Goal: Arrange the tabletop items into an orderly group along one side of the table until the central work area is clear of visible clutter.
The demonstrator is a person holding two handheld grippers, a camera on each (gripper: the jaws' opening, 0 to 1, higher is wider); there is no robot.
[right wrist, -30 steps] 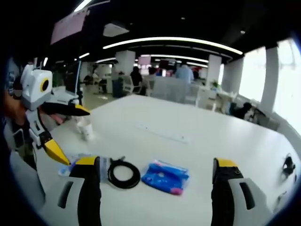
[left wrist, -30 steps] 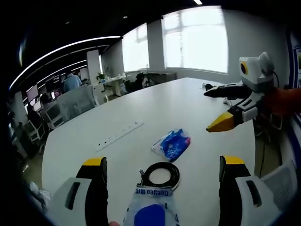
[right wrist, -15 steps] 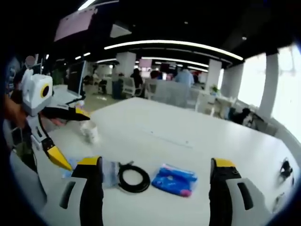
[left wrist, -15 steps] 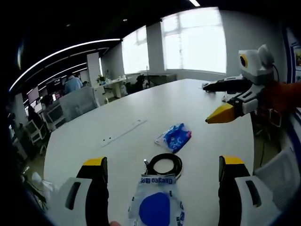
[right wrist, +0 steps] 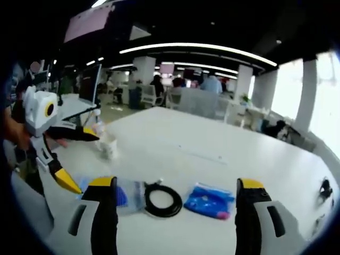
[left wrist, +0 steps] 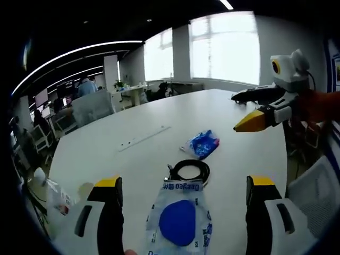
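While nothing has yet been picked up, the left gripper view finds the left claw [left wrist: 180, 212] released, its jaws wide either side of a clear pouch with a blue disc [left wrist: 179, 226] lying flat on the white desk [left wrist: 106, 154], a coiled black cable [left wrist: 189, 171] touching the pouch's far edge and a blue snack packet [left wrist: 203, 144] just beyond; the right claw [left wrist: 254, 109], held in an orange-sleeved hand, hovers released above the desk's right side. A recessed socket strip [left wrist: 144, 137] runs across the desk's middle, with bright windows and office chairs behind. From the right gripper view, the right claw [right wrist: 175, 212] is spread wide over the same row: pouch [right wrist: 125, 194], cable [right wrist: 163, 198] and packet [right wrist: 211, 201] side by side near the desk's near edge, a white cup [right wrist: 108, 146] apart toward the left claw [right wrist: 74, 159]. Judging by this, gathering is only beginning; the next move likely calls for a low, flat pinch on the pouch. Open-plan workstations and strip lighting fill the background.
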